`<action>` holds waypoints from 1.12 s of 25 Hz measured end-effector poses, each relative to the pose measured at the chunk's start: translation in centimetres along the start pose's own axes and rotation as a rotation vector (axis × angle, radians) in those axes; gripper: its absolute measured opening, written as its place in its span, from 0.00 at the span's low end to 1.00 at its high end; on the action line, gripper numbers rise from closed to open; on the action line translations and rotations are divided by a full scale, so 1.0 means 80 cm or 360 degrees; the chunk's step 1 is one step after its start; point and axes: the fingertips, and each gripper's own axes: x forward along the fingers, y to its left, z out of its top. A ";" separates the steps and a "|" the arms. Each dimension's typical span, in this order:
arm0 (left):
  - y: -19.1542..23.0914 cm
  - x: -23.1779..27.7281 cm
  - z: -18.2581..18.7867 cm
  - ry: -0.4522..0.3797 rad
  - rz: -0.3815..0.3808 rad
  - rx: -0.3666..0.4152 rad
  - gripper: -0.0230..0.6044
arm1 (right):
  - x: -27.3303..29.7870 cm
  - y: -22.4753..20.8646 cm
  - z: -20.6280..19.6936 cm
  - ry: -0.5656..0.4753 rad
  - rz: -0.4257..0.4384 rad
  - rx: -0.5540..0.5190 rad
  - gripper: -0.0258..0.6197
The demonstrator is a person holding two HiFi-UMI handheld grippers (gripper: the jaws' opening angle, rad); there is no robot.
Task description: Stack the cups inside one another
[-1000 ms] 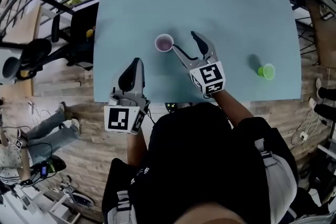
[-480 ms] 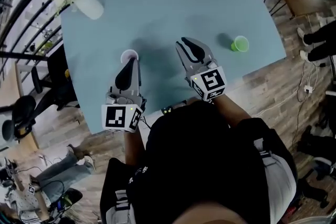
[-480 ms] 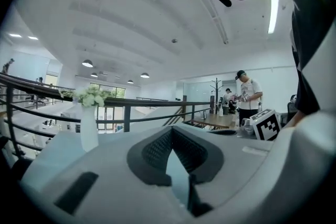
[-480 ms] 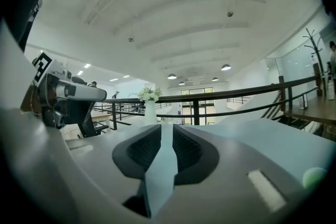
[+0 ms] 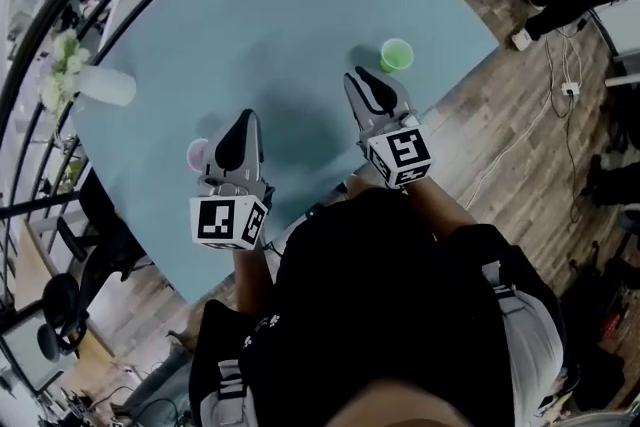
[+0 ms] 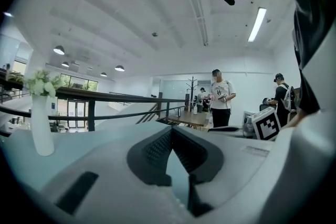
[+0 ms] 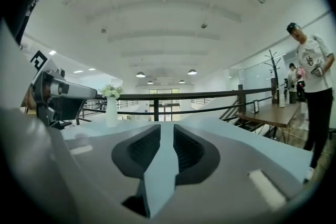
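A purple cup [image 5: 197, 154] stands on the light blue table [image 5: 280, 25], just left of my left gripper [image 5: 248, 118] and partly hidden by it. The green cup [image 5: 397, 54] stands near the table's right edge, a little beyond and to the right of my right gripper [image 5: 362, 78]. In the left gripper view the left gripper [image 6: 169, 131] is shut, pads meeting at the tips, holding nothing. The right gripper [image 7: 167, 126] has just been closing; a narrow slit remains with nothing in it. Neither gripper view shows a cup.
A white vase with flowers [image 5: 103, 85] stands at the table's far left, also visible as the vase [image 6: 41, 123] and the vase [image 7: 111, 112]. Wooden floor lies past the table's right edge [image 5: 470, 65]. People [image 6: 220, 97] stand by a far table behind a railing.
The right jaws went from wide open to nearly closed. Both grippers swept right across the table: the purple cup passed from ahead of the right gripper to beside the left one, and the green cup came closer.
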 end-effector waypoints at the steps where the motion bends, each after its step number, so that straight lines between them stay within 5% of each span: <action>1: -0.006 0.010 0.000 0.0006 -0.0033 0.0004 0.02 | -0.006 -0.016 -0.002 0.0003 -0.0053 0.0002 0.19; 11: -0.055 0.084 -0.008 0.0082 -0.0241 0.0046 0.02 | -0.040 -0.135 -0.035 0.0102 -0.0393 0.0056 0.40; 16: -0.068 0.110 -0.002 0.0104 -0.0250 0.0058 0.02 | -0.033 -0.164 -0.058 0.0184 -0.0390 0.0094 0.51; 28: -0.058 0.146 -0.018 0.0209 -0.0166 0.0103 0.02 | 0.000 -0.211 -0.115 0.0315 -0.0386 0.0134 0.60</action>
